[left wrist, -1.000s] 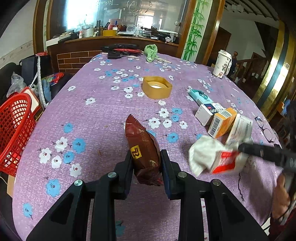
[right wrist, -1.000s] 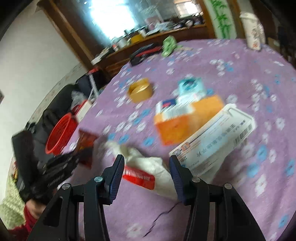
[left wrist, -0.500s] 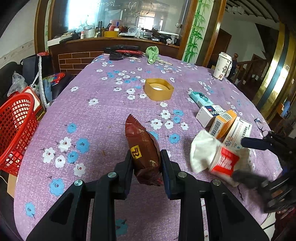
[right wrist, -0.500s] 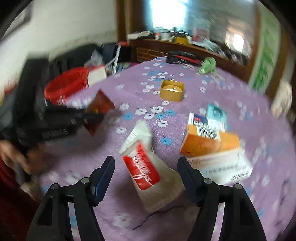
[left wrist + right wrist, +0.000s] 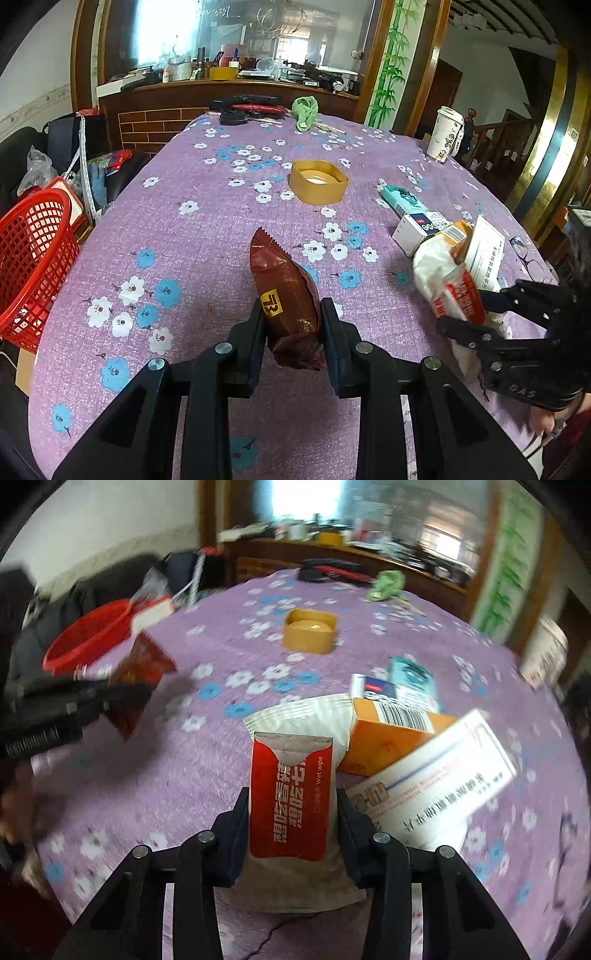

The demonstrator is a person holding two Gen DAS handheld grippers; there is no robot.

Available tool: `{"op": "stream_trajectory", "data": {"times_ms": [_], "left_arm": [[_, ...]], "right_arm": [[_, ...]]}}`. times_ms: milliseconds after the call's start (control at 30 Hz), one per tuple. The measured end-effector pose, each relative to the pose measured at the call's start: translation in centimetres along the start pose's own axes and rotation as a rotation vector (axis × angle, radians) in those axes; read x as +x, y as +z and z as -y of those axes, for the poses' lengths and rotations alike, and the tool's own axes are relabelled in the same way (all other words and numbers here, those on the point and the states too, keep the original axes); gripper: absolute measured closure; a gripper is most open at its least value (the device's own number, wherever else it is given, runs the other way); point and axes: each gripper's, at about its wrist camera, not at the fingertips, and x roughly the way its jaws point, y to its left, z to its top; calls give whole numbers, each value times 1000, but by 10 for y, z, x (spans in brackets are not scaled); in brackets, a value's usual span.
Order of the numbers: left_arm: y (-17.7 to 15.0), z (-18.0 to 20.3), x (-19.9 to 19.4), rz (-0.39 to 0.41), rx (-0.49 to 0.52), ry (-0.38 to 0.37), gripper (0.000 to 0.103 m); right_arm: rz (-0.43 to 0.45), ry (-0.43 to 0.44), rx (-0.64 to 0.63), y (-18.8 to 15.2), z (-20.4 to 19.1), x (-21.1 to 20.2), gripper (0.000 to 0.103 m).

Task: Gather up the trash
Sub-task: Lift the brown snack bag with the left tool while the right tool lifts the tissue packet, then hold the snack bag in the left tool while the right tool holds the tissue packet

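Between our right gripper's (image 5: 292,823) closing jaws we now had the wet-wipe packet (image 5: 293,797), squared up on the purple table (image 5: 207,221) after half a second. Our left gripper (image 5: 293,334) kept the brown wrapper (image 5: 286,295) pinched. Both pieces were nearly ready for the red basket (image 5: 33,258).

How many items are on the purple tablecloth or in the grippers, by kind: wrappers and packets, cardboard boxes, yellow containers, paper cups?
Wrappers and packets: 2, brown snack wrapper, wet wipe packet
Cardboard boxes: 4, teal, white, orange, long white
Yellow containers: 1
Paper cups: 1
Total: 8
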Motion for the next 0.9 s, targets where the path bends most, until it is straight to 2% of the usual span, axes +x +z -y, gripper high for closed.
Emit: {"op": "stream_trajectory", "data": {"times_ms": [33,133,300,433,633,900], "left_arm": [[0,2,1,3,2,2,76],[-2,8,3,10,15,8,76],[-5,16,8,7,40,12,76],[-8,20,10,6,49,14,76],[-9,21,10,12,60,19,76],[-9,22,10,19,63,17,76]], "right_arm": [[29,-5,61,-1,4,-5,58],[123,-45,133,-4,3,-16,58],[188,-53,199,-8,6,-20,58],[206,-27,222,-10,11,-23,58],[225,-57,200,-12,5,-28,58],[224,-51,222,-13,9,-27,58]]}}
